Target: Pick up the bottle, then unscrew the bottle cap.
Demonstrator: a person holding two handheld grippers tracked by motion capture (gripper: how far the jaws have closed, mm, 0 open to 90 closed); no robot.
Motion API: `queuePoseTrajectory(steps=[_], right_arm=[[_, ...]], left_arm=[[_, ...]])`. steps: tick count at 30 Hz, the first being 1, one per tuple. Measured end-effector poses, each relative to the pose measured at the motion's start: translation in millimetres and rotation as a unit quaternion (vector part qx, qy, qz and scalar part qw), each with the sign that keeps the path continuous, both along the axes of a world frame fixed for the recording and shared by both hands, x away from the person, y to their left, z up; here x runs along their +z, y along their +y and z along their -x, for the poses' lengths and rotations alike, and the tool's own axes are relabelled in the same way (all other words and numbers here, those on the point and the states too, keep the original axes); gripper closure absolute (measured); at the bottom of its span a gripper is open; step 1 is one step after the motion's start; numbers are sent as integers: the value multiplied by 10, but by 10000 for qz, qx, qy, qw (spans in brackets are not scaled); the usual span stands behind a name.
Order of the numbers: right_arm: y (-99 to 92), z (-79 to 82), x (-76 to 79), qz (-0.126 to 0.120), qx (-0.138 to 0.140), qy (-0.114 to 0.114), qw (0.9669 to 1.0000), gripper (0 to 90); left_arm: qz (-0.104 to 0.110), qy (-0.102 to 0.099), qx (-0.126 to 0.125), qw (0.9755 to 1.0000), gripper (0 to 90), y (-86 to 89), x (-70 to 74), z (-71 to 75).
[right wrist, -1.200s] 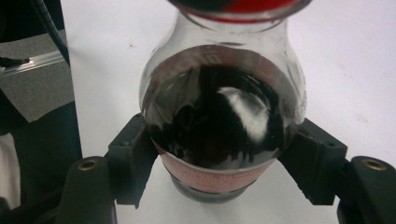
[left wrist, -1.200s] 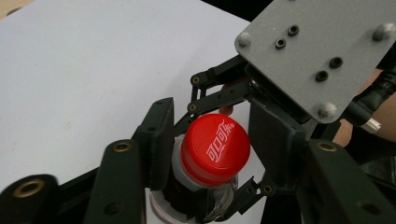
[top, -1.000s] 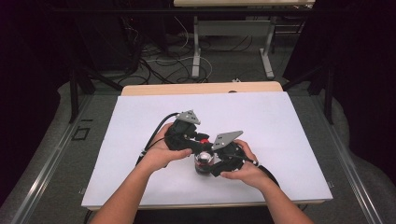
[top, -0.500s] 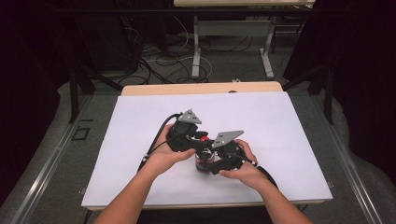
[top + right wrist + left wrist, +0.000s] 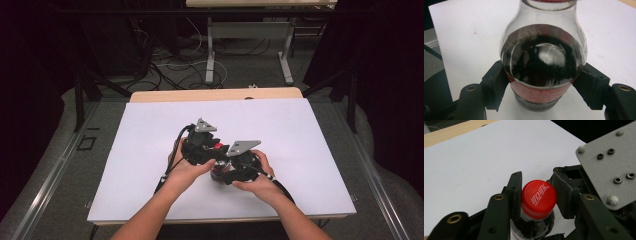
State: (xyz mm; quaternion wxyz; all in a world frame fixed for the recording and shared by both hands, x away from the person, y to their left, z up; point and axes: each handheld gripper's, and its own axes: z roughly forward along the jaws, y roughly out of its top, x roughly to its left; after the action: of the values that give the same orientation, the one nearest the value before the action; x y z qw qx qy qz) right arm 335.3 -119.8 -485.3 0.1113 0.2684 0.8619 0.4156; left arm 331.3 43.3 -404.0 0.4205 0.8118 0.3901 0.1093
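Observation:
A small cola bottle [image 5: 542, 60] with dark drink and a red label stands upright on the white sheet [image 5: 150, 150]. My right gripper [image 5: 542, 86] is shut on its body, one black pad [image 5: 496, 82] pressed against each side at the label. The red cap [image 5: 539, 197] sits between the pads [image 5: 516, 192] of my left gripper [image 5: 539, 195], which is shut on it from above. In the high view both hands meet near the table's middle front: left gripper [image 5: 212, 147] over the cap [image 5: 216, 146], right gripper [image 5: 222, 172] lower at the bottle [image 5: 217, 175].
The white sheet covers most of the table, with a wooden strip [image 5: 215, 94] along the far edge. The right gripper's grey plate [image 5: 611, 165] sits close beside the left gripper's jaws. Cables and table legs lie on the floor beyond.

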Motion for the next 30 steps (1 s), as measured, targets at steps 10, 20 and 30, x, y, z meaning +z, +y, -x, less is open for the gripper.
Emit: queuePoseTrajectory(steps=[10,20,30], right_arm=[[-3,-7,-5,71,-121,42,9999,311],[1,-7,-19,-47,40,76,10000,311],[4,12,5,-143,291,157,9994,310]], left_arm=[[-25,15,373,9993,605,-54,-11,10],[-25,-113,-221,9997,425,75,78,-34],[169,-25,-972,9951,311,368,150,-95]])
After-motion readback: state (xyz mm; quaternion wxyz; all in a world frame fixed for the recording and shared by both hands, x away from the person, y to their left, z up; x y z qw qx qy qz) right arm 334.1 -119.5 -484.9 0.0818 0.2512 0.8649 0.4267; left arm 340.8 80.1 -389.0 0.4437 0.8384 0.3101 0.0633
